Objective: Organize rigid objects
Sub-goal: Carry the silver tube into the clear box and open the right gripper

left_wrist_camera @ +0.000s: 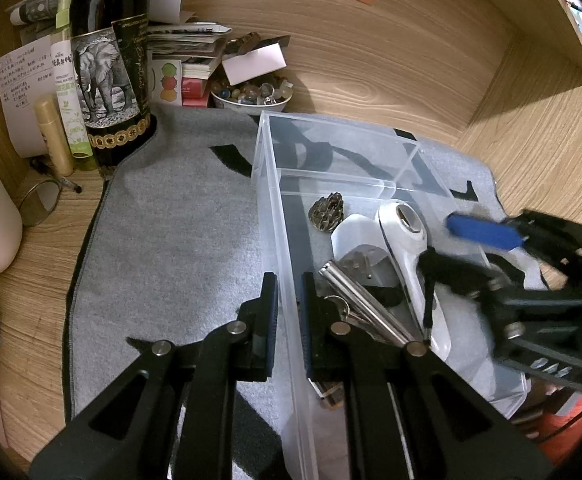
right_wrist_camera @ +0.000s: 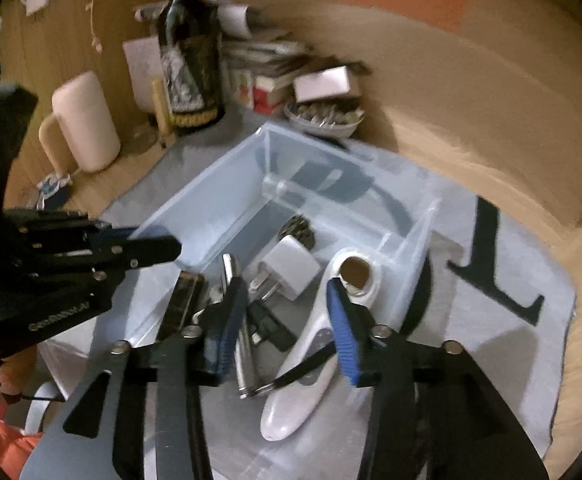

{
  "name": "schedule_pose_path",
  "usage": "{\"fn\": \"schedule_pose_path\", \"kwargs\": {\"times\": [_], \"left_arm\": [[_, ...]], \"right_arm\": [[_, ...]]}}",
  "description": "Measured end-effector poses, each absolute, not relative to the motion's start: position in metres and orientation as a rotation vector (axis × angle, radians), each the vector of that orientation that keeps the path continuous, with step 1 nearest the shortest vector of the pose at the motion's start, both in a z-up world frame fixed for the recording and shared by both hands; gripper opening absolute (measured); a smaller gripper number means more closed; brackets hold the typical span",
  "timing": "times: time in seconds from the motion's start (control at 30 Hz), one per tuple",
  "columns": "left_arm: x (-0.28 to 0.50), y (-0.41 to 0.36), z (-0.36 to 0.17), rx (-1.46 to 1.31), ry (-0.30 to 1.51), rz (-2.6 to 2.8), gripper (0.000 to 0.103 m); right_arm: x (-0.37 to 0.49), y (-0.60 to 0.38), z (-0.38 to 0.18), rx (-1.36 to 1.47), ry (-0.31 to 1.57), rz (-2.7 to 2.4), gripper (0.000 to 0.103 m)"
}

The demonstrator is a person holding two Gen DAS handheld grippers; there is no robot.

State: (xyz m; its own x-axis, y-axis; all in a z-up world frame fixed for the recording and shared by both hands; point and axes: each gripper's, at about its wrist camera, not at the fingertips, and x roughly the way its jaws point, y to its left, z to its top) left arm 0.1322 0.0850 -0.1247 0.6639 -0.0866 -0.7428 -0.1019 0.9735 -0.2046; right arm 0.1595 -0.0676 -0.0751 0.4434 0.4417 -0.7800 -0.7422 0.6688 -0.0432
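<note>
A clear plastic bin (left_wrist_camera: 279, 216) (right_wrist_camera: 195, 204) stands on a grey mat (left_wrist_camera: 171, 240). Inside lie a white handheld device (left_wrist_camera: 407, 248) (right_wrist_camera: 311, 360), a white plug adapter (right_wrist_camera: 291, 268), a metal cylinder (left_wrist_camera: 363, 304), a small dark ornament (left_wrist_camera: 327, 212) and other small items. My left gripper (left_wrist_camera: 289, 292) is shut on the bin's left wall, one finger on each side. My right gripper (right_wrist_camera: 283, 316) is open above the bin's contents, holding nothing; it also shows in the left wrist view (left_wrist_camera: 487, 236).
A dark wine bottle (left_wrist_camera: 109, 60) (right_wrist_camera: 193, 52), slim bottles (left_wrist_camera: 67, 92), stacked papers (left_wrist_camera: 187, 36) and a bowl of small stones (left_wrist_camera: 251, 96) stand behind the mat. A cream container (right_wrist_camera: 87, 120) stands at the left. Wooden walls close in behind and at the right.
</note>
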Motion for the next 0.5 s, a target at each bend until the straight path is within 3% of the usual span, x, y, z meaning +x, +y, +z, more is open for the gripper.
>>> {"fn": "schedule_pose_path", "kwargs": {"times": [0.1, 0.27, 0.4, 0.5], "left_arm": [[0.132, 0.085, -0.125, -0.236, 0.846, 0.009, 0.009], [0.132, 0.085, -0.125, -0.236, 0.845, 0.007, 0.009], [0.132, 0.085, -0.125, -0.236, 0.845, 0.008, 0.009], [0.132, 0.085, -0.125, -0.236, 0.845, 0.008, 0.009]], "right_arm": [[0.159, -0.082, -0.061, -0.371, 0.781, 0.727, 0.054], [0.159, -0.114, -0.042, -0.340, 0.712, 0.637, 0.058], [0.162, -0.145, -0.034, -0.302, 0.689, 0.543, 0.068], [0.165, -0.166, -0.038, -0.276, 0.708, 0.481, 0.069]]}}
